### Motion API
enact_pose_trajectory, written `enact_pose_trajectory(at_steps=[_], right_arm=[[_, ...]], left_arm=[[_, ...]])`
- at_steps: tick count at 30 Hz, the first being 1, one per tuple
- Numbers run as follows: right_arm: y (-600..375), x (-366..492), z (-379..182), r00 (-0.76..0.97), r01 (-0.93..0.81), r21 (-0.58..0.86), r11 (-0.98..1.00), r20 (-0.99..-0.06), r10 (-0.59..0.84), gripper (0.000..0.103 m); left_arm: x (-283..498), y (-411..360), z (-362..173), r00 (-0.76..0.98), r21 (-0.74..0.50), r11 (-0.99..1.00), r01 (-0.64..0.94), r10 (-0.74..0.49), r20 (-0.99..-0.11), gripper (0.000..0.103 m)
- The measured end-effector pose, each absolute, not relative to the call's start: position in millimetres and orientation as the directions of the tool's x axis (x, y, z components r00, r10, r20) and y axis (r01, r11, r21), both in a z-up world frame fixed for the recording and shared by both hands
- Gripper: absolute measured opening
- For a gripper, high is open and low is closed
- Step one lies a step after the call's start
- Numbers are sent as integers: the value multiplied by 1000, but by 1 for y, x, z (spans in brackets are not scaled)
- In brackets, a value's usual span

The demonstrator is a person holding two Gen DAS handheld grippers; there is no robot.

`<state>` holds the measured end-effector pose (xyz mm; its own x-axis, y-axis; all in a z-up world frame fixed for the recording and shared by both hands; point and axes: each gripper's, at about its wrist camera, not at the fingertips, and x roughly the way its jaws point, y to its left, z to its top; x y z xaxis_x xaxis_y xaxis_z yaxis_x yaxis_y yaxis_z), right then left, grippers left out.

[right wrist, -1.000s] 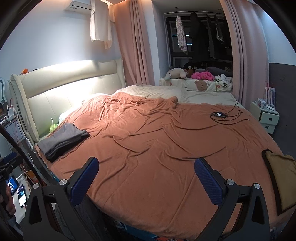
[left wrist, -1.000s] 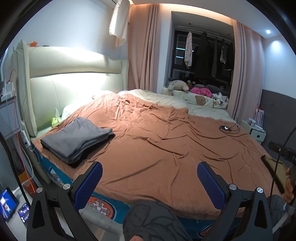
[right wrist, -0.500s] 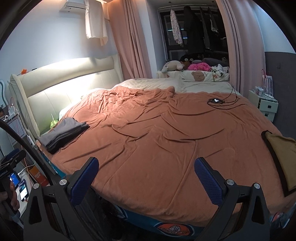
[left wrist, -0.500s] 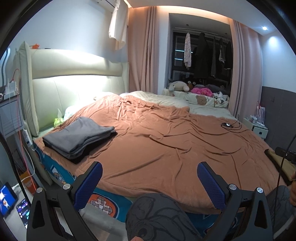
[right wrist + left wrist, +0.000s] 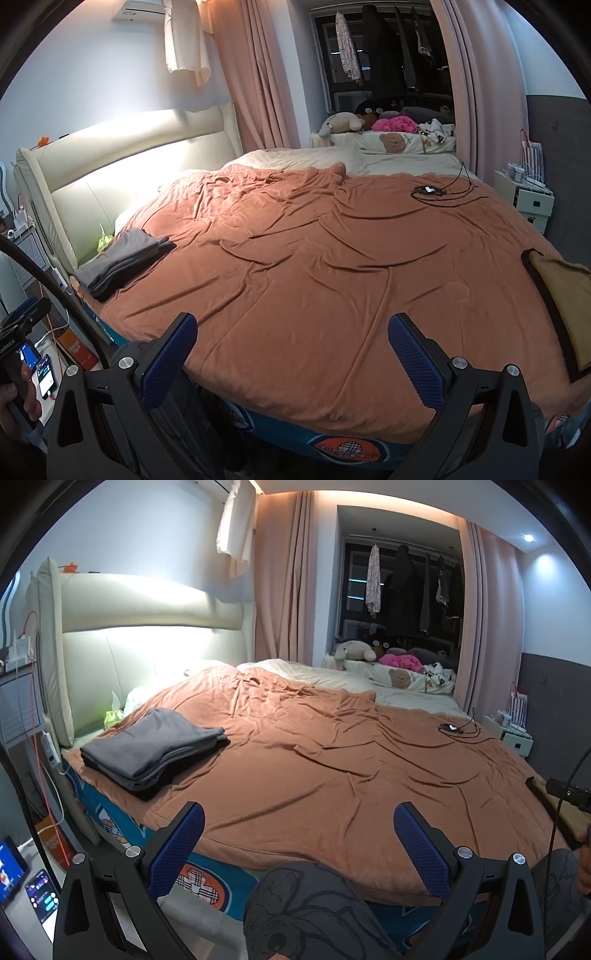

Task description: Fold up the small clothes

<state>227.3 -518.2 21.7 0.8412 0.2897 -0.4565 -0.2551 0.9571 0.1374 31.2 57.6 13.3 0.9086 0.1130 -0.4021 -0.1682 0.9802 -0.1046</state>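
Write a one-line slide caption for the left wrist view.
Open left gripper faces a brown-blanketed bed with a folded grey garment near the headboard.

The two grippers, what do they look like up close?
Both match: the left gripper and right gripper have black angular frames with silver screws and fingers faced with ribbed blue pads. A black cable arcs past the right one.

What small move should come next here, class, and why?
Probably reach the right tongs toward the tan cloth lying flat at the right edge of the bed. Both tongs are open and empty, the left tongs too, and the grey pile near the headboard already looks folded.
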Motion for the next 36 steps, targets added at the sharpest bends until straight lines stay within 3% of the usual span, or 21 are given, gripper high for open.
enact_pose_trajectory(at_steps=[36], right_arm=[[-521, 236, 23, 832, -253, 132, 958, -476, 285, 103]], left_arm=[[29, 55, 14, 913, -110, 979, -170, 114, -392, 103]])
